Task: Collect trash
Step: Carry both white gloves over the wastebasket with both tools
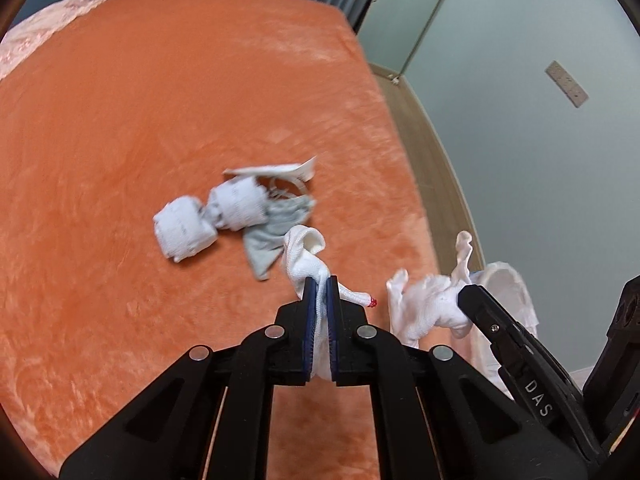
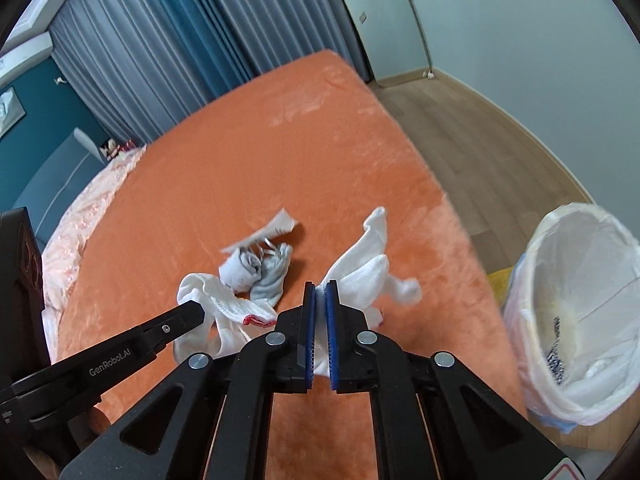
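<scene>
Left gripper (image 1: 321, 286) fingers clenched on a white sock (image 1: 306, 256); right gripper (image 2: 320, 292) fingers clenched on another white sock (image 2: 366, 270), both off the orange bed (image 1: 140, 120). Rolled socks (image 1: 212, 216) at 11 o'clock. Lined bin (image 2: 576, 312) at 3 o'clock.

My left wrist camera looks steeply down along its fingers onto the orange bed (image 1: 160, 120), close above it. My right wrist camera sits beside it, angled likewise, catching the lined bin (image 2: 576, 312) at right. Both share the bed and curtains (image 2: 180, 40).
</scene>
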